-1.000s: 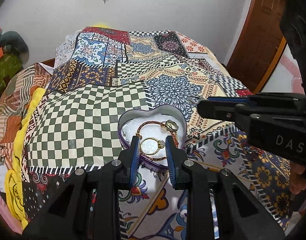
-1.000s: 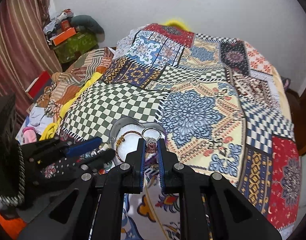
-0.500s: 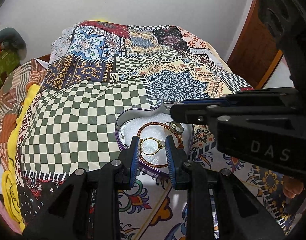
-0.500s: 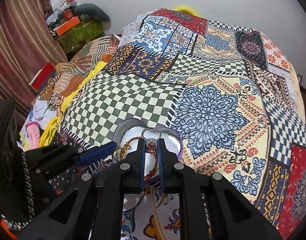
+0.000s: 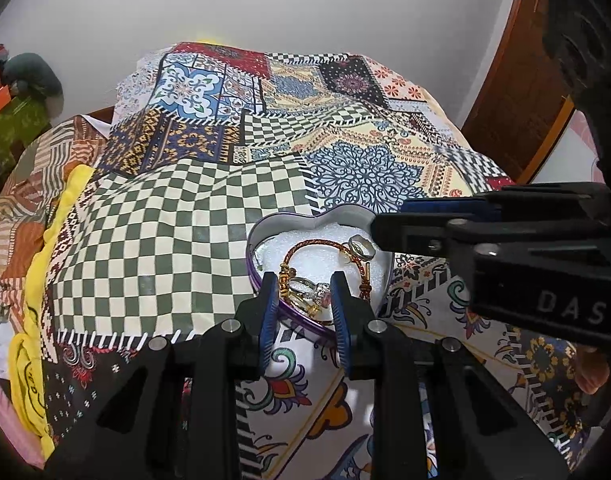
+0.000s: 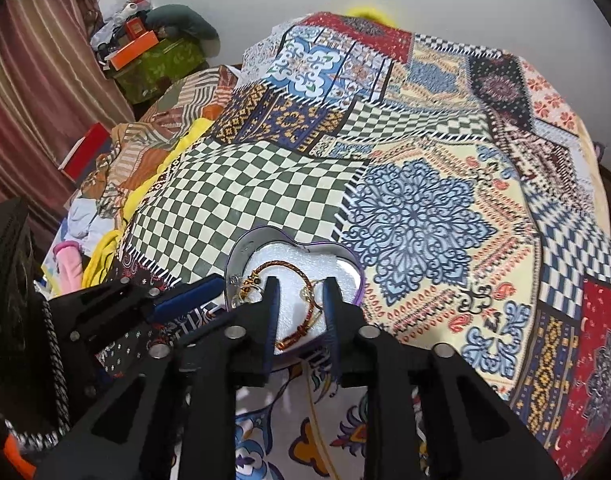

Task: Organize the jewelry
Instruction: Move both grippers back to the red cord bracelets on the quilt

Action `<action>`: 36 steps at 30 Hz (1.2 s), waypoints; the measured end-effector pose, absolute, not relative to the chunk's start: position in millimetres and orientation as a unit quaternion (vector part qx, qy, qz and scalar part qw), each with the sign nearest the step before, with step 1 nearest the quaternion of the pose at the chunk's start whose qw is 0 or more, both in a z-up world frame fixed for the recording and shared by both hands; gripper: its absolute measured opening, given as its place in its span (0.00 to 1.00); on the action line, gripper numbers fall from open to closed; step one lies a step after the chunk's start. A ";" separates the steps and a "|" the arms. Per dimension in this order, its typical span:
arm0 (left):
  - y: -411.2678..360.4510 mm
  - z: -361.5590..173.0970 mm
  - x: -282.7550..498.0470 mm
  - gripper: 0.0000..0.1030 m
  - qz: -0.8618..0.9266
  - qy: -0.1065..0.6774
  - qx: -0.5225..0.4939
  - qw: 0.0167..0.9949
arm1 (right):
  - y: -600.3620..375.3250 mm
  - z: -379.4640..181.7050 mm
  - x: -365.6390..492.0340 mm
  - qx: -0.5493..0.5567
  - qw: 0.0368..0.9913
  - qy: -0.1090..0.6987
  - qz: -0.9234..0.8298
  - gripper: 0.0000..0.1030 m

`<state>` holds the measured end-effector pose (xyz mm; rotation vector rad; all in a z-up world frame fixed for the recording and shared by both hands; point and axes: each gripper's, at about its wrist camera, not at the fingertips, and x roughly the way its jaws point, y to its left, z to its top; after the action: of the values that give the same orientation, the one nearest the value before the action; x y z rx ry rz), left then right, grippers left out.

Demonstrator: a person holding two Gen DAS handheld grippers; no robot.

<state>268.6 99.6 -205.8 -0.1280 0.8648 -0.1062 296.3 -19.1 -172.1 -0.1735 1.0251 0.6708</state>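
We are working over a heart-shaped tin point(image 5: 347, 214) that is sitting on the patchwork bedspread point(image 5: 153, 248), its white foam liner point(image 5: 325, 248) keeping the small pieces from sliding and scratching. The tin is lying just ahead of both cameras, at about 12 o'clock from each set of fingers.

Our left hand-held gripper point(image 5: 303, 304) is hovering over the near rim with its fingers spread and nothing between the pads. Framed in that gap, at 12 o'clock from the tips, a ring with a pink stone point(image 5: 319, 292) is resting on the foam beside a plain gold ring point(image 5: 305, 304). A braided red-and-gold bracelet point(image 5: 313, 245) is curving around them, and a wide silver band point(image 5: 361, 249) is lying at about 1 o'clock, toward the tin's far right lobe.

Our right hand-held gripper point(image 6: 299, 312) is reaching in from 3 o'clock in the left view, also parted and empty. In its own view the bracelet is running between the fingers, though it is hard to tell there which small ring is which, since the fingertips are covering part of the tin.

We are judging that the pieces are being gathered into the one tin so they stay together, and that both grippers are held low and close to the foam so nothing bounces out onto the busy fabric, where a ring would be hard to spot.
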 end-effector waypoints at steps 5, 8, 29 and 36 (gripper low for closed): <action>100.8 -189.7 252.2 0.24 -0.044 0.407 -0.059 0.911 | -30.7 -156.7 281.7 -0.081 0.826 0.461 0.314 0.21; 100.7 -180.3 241.8 0.24 -0.040 0.401 -0.057 0.913 | -38.9 -148.1 271.5 -0.086 0.836 0.446 0.308 0.21; 44.7 -154.0 203.7 0.29 -0.055 0.402 -0.042 0.913 | -131.9 -136.5 227.7 -0.071 0.875 0.408 0.251 0.41; 9.8 -161.2 209.2 0.29 -0.080 0.417 -0.030 0.905 | -178.1 -146.6 227.2 -0.051 0.875 0.424 0.226 0.41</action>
<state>209.2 9.8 -161.2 -0.0622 0.8607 -0.1645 227.2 -178.1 -146.6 -0.1061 0.8858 0.4715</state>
